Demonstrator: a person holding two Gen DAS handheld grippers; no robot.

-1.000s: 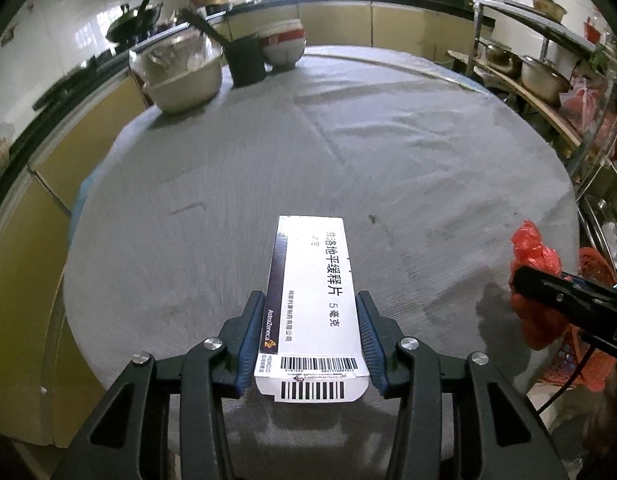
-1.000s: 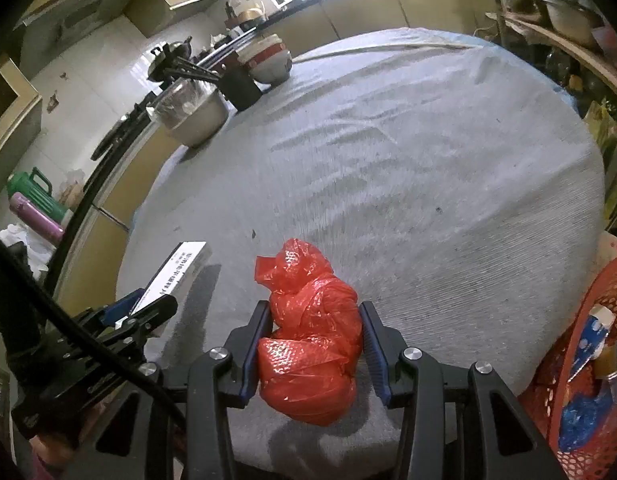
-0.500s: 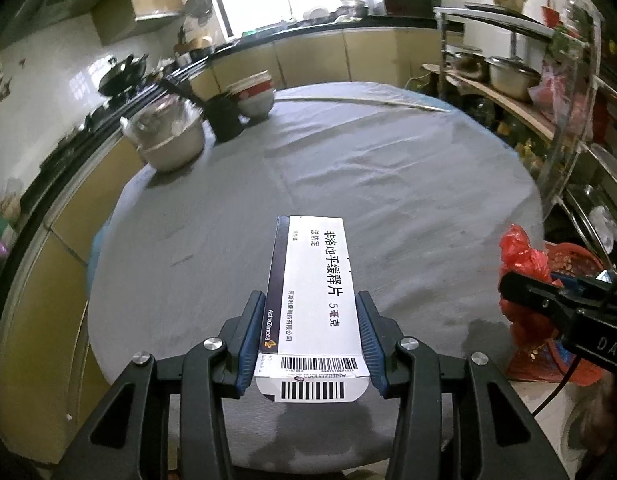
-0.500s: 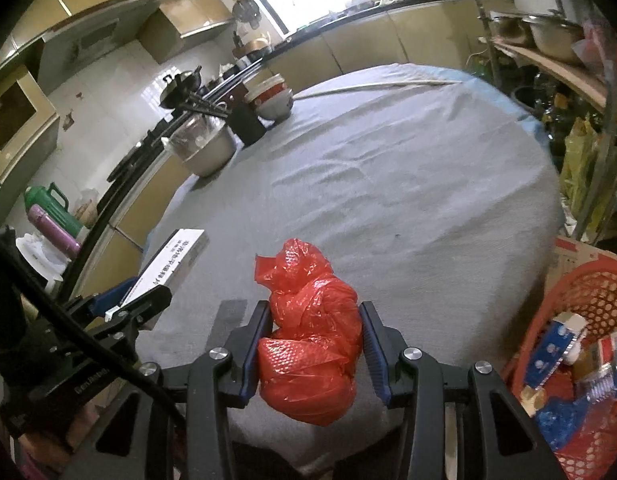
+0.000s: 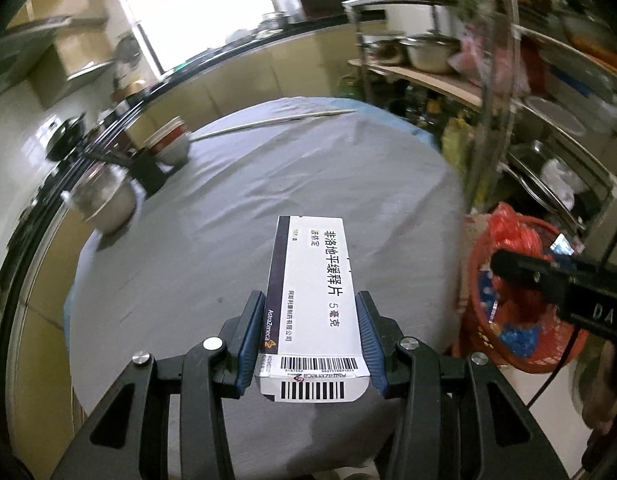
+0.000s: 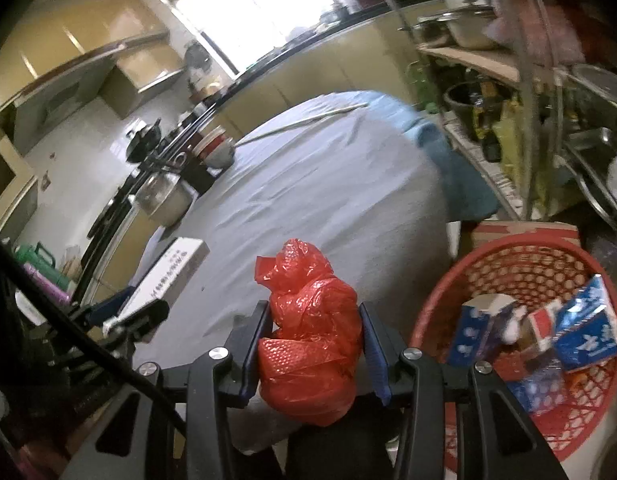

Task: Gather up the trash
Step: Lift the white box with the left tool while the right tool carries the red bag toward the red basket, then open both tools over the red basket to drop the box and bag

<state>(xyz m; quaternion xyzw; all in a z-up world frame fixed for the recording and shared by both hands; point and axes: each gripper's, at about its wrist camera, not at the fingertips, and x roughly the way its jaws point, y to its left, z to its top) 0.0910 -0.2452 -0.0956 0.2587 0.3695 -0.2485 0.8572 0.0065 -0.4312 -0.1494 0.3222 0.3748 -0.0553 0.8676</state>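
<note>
A round grey-clothed table [image 5: 268, 208] fills a kitchen; pots [image 5: 104, 204] at ten o'clock, red basket [image 6: 520, 248] at three. Left gripper [image 5: 311, 344] clamps a medicine box [image 5: 314, 280]; right gripper [image 6: 314, 352] clamps a red bag [image 6: 308, 332].

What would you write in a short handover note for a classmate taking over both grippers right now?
Left gripper: shut on the white medicine box, held above the grey table.
Right gripper: shut on the crumpled red bag.
Red basket: on the floor to the right of the table, already holding some cartons.
Done: both items picked up.
Left: drop both into the basket.
</note>
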